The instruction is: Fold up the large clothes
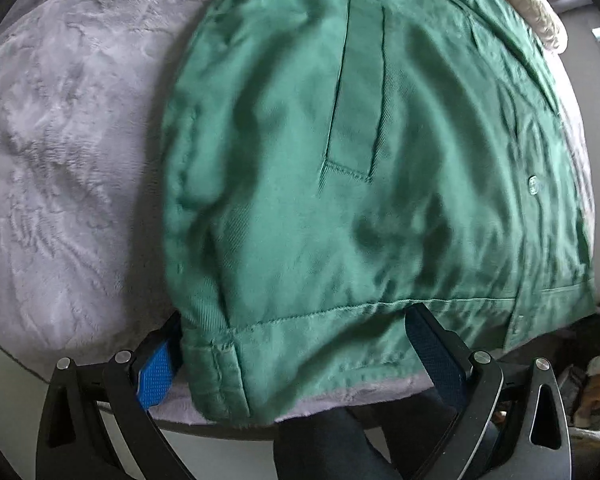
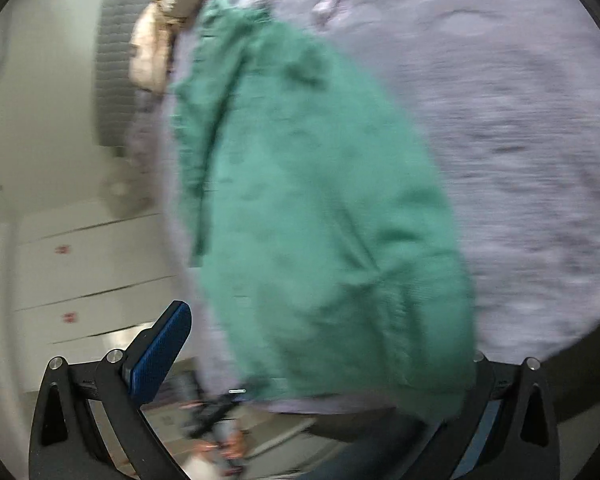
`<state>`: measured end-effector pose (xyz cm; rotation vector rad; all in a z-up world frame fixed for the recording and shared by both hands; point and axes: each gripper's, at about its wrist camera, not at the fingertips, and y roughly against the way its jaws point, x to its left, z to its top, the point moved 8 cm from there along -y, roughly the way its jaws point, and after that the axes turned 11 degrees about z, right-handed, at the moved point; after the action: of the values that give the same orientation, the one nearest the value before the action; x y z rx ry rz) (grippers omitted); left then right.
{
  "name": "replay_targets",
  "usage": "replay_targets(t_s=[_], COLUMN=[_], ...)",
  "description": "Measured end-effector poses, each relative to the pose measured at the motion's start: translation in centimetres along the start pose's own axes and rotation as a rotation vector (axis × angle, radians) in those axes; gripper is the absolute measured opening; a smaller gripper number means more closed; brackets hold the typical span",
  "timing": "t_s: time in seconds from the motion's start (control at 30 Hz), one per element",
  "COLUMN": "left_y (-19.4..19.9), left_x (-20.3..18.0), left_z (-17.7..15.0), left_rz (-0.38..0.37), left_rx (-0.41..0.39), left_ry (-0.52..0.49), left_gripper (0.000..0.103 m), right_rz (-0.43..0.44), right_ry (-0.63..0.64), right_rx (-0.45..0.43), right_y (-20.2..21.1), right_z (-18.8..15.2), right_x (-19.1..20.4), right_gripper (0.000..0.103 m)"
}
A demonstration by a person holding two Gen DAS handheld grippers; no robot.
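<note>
A green garment (image 1: 360, 168) with a stitched hem, a pocket flap and a button lies spread on a grey plush blanket (image 1: 60, 160). My left gripper (image 1: 296, 344) is open at the near hem, its fingers (image 1: 156, 372) on either side of the cloth with the hem draped over the gap. In the blurred right wrist view the same green garment (image 2: 320, 220) lies on the blanket (image 2: 520, 140). My right gripper (image 2: 312, 364) is open at the garment's near end; its left finger (image 2: 160, 356) shows, the right one is mostly hidden by the cloth.
A beige fluffy item (image 1: 540, 12) lies at the far end of the garment, and shows in the right wrist view (image 2: 160, 32). White drawers (image 2: 88, 272) stand to the left beyond the blanket's edge. Dark trouser legs (image 1: 332, 448) show below the near edge.
</note>
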<state>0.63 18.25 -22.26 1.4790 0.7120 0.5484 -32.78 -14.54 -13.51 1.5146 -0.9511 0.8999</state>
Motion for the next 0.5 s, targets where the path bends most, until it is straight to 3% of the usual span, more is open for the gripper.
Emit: replay_targets(t_s=[0.13,0.23,0.3,0.37,0.4,0.43,0.47,0.5], left_y=[-0.7,-0.4,0.5,1.4,1.8,2.2,2.6,3.1], left_x=[-0.2,-2.9,-2.6,-2.5,-2.7,-2.9,-2.5,-2.6], left_z=[0.3,0.1,0.5,0.3,0.3,0.3,0.4,0.5], left_rz=[0.009,-0.019,-0.033,-0.079,-0.131,-0.169,-0.181,-0.199], left_rx=[0.004,-0.014,-0.027,-0.026,-0.023,-0.019,-0.027,-0.034], left_ry=[-0.012,-0.006,0.007,0.005,0.007,0.010,0.002,-0.006], left_gripper=[0.102,0.102,0.083,0.041,0.024,0.017,0.013,0.012], right_rz=[-0.034,-0.062,-0.069,-0.094,-0.115,-0.143,-0.185,-0.177], right_ry=[-0.010,-0.033,-0.039,-0.038,-0.042,-0.045,-0.051,-0.056], right_rx=[0.015,0.014,0.004,-0.006,-0.010,-0.011,-0.009,-0.004], right_y=[-0.9,-0.8,-0.6,-0.5,-0.4,-0.1,0.0,0.0], right_z=[-0.1,-0.3,-0.7,-0.9,-0.9,-0.7,-0.9,-0.9], right_x=[-0.3,-1.3,-1.5,-1.4,-1.6,-2.0,-2.4,-2.5], right_gripper=[0.103,0.103,0.103,0.100,0.089,0.059,0.038,0.009])
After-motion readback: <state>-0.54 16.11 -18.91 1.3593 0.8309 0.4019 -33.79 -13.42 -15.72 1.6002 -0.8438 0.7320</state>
